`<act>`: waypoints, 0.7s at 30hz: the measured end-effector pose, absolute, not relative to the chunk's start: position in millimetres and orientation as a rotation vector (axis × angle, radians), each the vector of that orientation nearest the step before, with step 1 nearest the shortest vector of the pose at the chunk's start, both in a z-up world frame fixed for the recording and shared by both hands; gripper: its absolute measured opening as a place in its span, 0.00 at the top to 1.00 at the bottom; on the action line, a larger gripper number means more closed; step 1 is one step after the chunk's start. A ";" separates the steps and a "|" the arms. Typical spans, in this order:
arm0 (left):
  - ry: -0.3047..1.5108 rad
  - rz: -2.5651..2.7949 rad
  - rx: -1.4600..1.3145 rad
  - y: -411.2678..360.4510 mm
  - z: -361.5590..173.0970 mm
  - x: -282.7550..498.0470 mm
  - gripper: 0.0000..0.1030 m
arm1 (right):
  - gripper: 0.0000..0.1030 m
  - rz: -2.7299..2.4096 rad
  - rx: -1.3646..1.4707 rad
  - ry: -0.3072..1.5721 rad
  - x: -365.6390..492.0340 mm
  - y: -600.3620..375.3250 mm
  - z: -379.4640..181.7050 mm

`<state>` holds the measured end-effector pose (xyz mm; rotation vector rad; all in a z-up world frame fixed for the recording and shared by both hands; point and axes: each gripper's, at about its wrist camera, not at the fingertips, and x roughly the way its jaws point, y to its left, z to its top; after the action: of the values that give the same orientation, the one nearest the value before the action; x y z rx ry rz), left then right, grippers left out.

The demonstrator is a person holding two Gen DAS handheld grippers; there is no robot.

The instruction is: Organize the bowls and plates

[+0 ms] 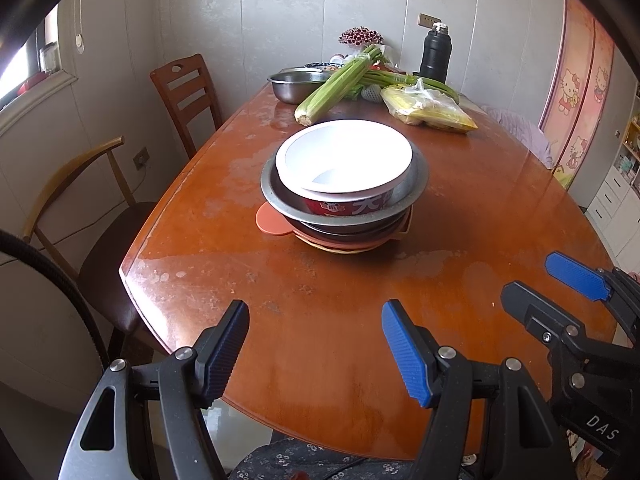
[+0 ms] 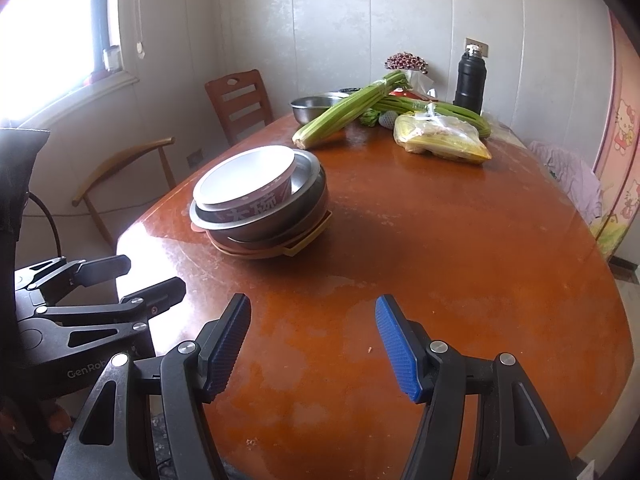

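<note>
Both units idle over the near edge of the wooden counter [image 1: 360, 340]. Left hand-held gripper [image 1: 316, 344]: jaws spread wide, nothing between them. Right hand-held gripper [image 2: 314, 344]: same, jaws apart, holding nothing.

Dish stack [image 1: 344, 196] sits mid-counter, well apart from both grippers. Top is a white-inside bowl [image 1: 348, 160] with a red outer band carrying white Chinese characters, only partly readable. It's nested in a steel bowl [image 1: 416, 184], with darker dishes under that and orange/yellow plates [image 1: 272, 220] at the bottom.

Readable text: "DAS" on the right unit's body in the left view, "GenRob…" (cut off) on the left unit's body in the right view.

Far end: steel basin [image 1: 296, 84], celery [image 1: 340, 84], bagged corn [image 1: 432, 110], black flask [image 1: 436, 54]. Hello Kitty print on the door [image 1: 572, 92].
</note>
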<state>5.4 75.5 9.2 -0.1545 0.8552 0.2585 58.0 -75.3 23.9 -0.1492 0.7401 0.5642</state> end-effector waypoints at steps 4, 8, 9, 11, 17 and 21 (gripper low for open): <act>0.859 0.262 -0.158 76.2 8.4 5.0 0.33 | 0.35 0.563 -0.153 0.738 57.5 -76.3 23.9; 0.858 0.268 -0.155 77.0 8.4 4.7 0.33 | 0.35 0.561 -0.154 0.739 58.2 -76.2 23.3; 0.858 0.268 -0.154 77.3 8.1 4.9 0.33 | 0.35 0.559 -0.157 0.737 57.7 -75.9 23.4; 0.859 0.267 -0.157 77.6 8.0 4.8 0.33 | 0.35 0.560 -0.158 0.735 57.8 -76.2 23.6; 0.860 0.272 -0.146 77.6 7.9 5.3 0.33 | 0.35 0.553 -0.156 0.732 58.2 -77.4 23.1; 0.856 0.275 -0.140 76.4 7.8 4.1 0.33 | 0.35 0.547 -0.155 0.735 59.1 -78.4 22.0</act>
<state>4.1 76.4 7.8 -0.1400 0.8560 0.2749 59.1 -78.4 22.0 -0.1545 0.7355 0.5471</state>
